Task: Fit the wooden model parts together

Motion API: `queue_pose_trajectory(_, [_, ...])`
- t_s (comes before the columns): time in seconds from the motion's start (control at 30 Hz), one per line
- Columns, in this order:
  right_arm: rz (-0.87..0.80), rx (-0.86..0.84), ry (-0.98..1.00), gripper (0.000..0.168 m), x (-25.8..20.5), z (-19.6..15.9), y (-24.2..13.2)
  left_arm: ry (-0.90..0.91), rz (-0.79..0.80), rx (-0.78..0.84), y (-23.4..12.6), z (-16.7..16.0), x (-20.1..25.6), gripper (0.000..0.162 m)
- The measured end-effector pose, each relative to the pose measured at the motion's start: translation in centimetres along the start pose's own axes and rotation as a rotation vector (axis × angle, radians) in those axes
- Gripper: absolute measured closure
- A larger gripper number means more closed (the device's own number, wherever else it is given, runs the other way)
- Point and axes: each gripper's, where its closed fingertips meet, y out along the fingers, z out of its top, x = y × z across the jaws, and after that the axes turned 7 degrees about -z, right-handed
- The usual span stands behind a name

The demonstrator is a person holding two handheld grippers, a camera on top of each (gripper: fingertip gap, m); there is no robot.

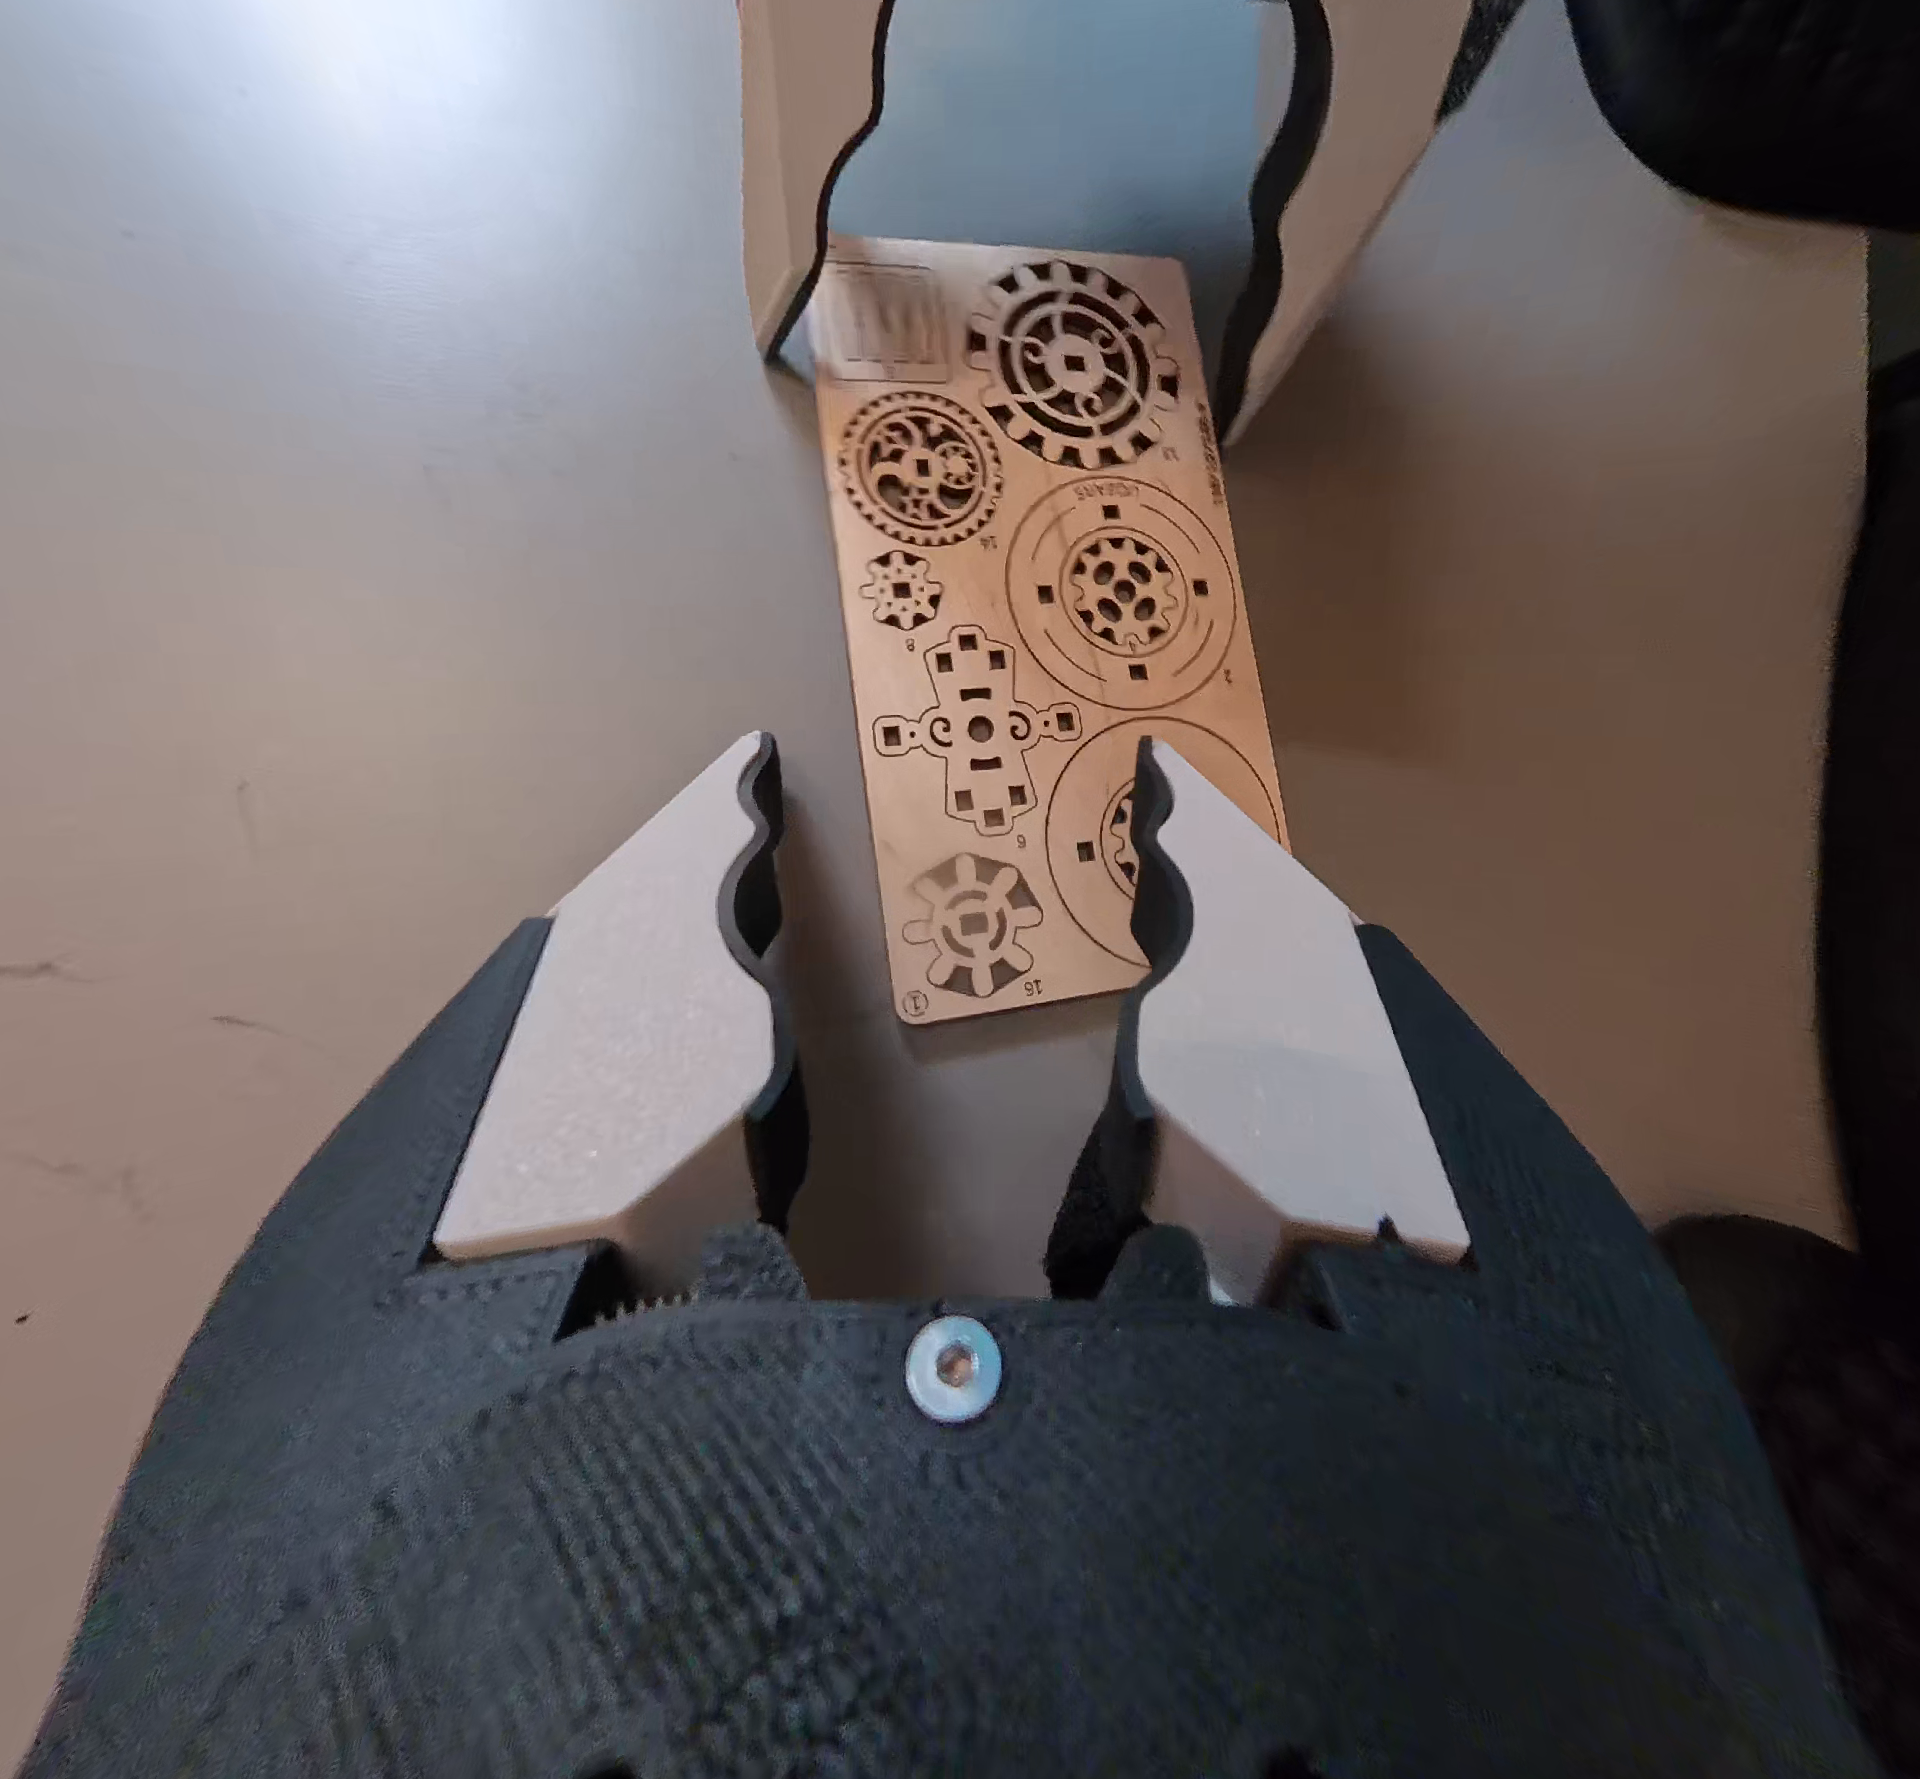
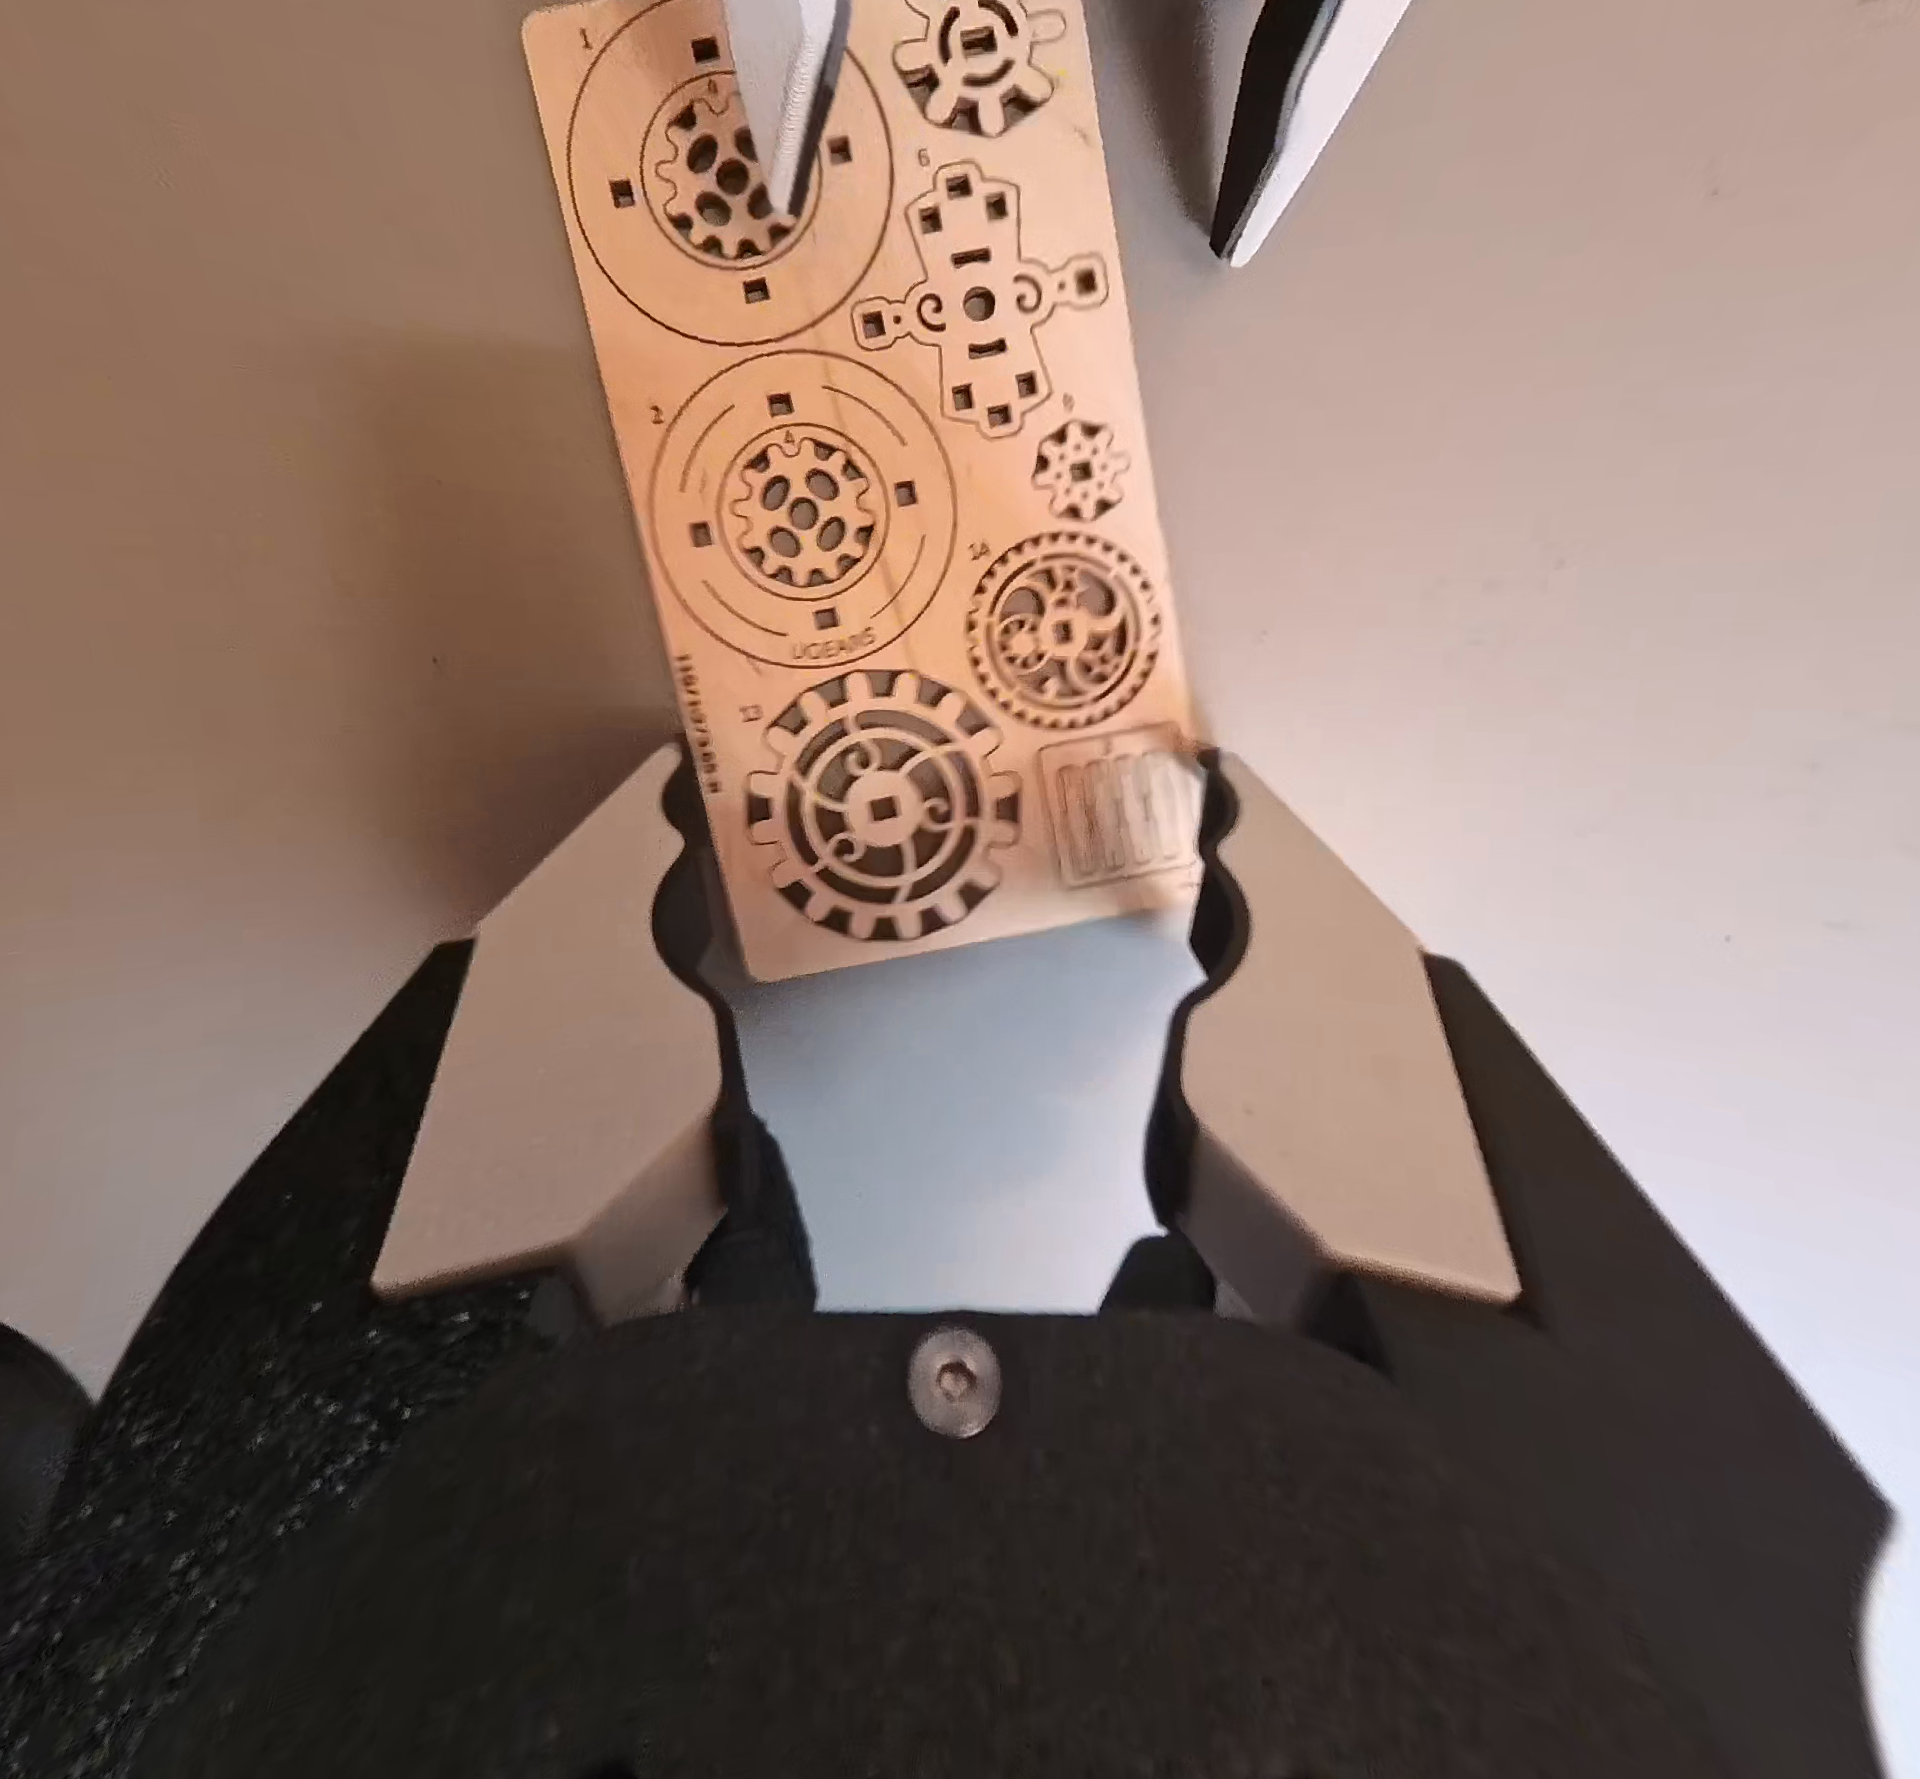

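Wooden parts sheet [image 1: 1049, 628] lies flat on tabletop [image 1: 416, 482], gears and discs uncut inside it. Left hand-held gripper [image 1: 956, 753]: fingers apart, empty, hovering over near end of sheet; one fingertip [image 2: 790, 171] over gear of disc at 12 o'clock in right wrist view. Right hand-held gripper [image 2: 940, 763]: fingers apart, straddling sheet end at large gear [image 2: 883, 810]; contact with sheet edges unclear.

Our tabletop [image 1: 364, 482] and what lies on it

We see a smooth beige-grey surface with a few faint dark scuffs, and flat on it one laser-cut wooden parts sheet [image 1: 1039, 607], its gears, rings and cross-shaped piece unpunched.
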Motion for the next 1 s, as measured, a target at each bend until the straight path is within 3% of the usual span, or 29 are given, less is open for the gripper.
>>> queue_pose_trajectory(0.03, [0.001,0.009,0.0,0.075,-0.2,-0.1,-0.1,0.009,0.002,-0.012,0.1,-0.1,0.1,0.093])
queue_pose_trajectory(0.23, [-0.057,0.111,0.063,0.077,-1.5,-1.0,-1.1,0.033,0.008,-0.038,0.6,-0.2,0.4,0.085])
queue_pose_trajectory(0.5, [-0.203,0.26,0.069,0.077,-2.5,0.0,-4.5,0.011,-0.105,0.024,1.3,1.0,1.9,0.091])
queue_pose_trajectory(0.8, [-0.325,0.257,-0.068,0.077,-2.8,1.4,-6.0,-0.066,-0.38,0.139,1.6,2.6,4.1,0.134])
queue_pose_trajectory(0.87, [-0.383,0.283,-0.015,0.085,-1.7,1.1,-6.2,-0.095,-0.413,0.209,0.7,3.5,4.1,0.142])
queue_pose_trajectory(0.9, [-0.427,0.315,0.031,0.095,-0.7,1.1,-6.6,-0.101,-0.396,0.241,0.4,3.9,3.7,0.157])
queue_pose_trajectory(1.0, [-0.432,0.433,0.24,0.089,1.1,0.6,-7.8,-0.12,-0.367,0.335,-0.9,5.0,2.7,0.16])
